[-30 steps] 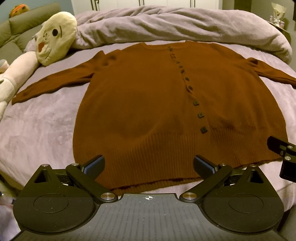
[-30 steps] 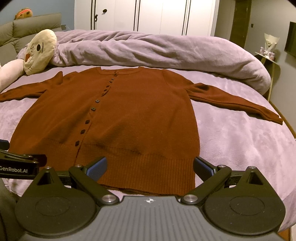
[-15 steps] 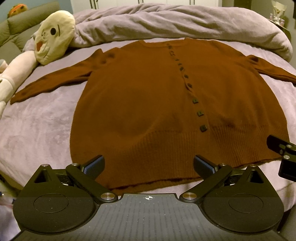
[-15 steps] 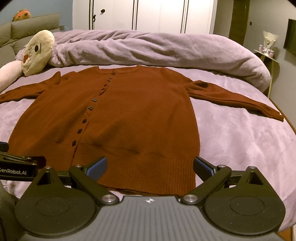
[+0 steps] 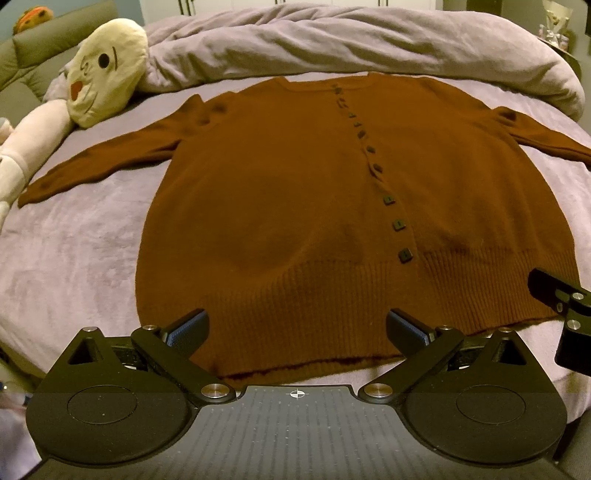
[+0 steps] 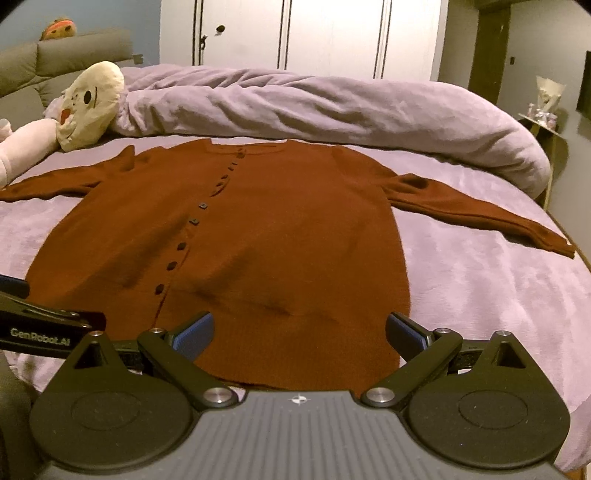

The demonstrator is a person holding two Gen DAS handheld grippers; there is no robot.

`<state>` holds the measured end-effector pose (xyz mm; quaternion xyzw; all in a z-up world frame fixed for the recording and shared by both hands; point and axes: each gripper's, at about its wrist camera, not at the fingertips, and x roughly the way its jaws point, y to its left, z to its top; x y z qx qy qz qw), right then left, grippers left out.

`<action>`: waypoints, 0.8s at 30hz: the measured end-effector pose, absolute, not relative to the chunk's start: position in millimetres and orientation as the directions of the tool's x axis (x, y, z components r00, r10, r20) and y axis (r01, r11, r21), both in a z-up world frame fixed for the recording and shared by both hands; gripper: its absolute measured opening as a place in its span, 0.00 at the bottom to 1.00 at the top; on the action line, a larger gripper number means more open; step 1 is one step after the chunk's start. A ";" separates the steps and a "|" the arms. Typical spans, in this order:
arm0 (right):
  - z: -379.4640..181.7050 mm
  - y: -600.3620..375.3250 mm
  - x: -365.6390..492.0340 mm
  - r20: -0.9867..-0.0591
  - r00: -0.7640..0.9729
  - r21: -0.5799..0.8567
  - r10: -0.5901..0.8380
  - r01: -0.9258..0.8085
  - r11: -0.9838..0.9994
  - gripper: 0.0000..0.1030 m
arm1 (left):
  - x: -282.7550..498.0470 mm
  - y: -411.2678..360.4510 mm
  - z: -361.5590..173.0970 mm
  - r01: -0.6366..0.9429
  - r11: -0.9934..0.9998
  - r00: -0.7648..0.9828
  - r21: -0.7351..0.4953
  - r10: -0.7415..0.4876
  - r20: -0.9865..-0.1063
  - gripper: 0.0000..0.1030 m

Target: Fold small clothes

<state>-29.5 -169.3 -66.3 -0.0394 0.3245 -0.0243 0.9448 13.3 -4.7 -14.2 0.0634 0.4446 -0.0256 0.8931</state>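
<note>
A rust-brown buttoned cardigan (image 5: 295,206) (image 6: 258,236) lies flat on the bed, front up, both sleeves spread out sideways and its ribbed hem toward me. My left gripper (image 5: 295,326) hangs open over the left half of the hem, nothing between its fingers. My right gripper (image 6: 299,328) is open too, above the hem's right corner; its tip also pokes in at the right edge of the left wrist view (image 5: 561,299). Neither gripper touches the knit as far as I can see.
A lilac bedspread (image 5: 74,251) covers the bed. A rolled lilac duvet (image 6: 332,107) runs behind the collar. A cream plush toy (image 5: 107,70) lies at the far left by a grey headboard (image 6: 55,62). White wardrobe doors (image 6: 314,33) stand behind, a small side table (image 6: 543,118) at the right.
Both grippers have sunk a little and edged toward the hem; the right wrist view now looks lower across the cardigan. The cardigan itself has not moved and the jaws stay wide.
</note>
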 end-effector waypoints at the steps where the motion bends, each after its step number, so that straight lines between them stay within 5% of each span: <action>1: -66.1 -169.0 -29.4 -0.614 0.786 -0.088 -0.066 0.014 0.996 0.96 | 13.3 -5.1 -14.5 0.103 0.991 0.603 0.091 0.011 -0.798 1.00; 24: -72.5 -180.0 -24.1 -0.637 0.770 -0.011 -0.022 0.019 1.000 0.96 | 22.4 -13.0 -22.3 0.111 0.988 0.584 0.104 0.020 -0.811 1.00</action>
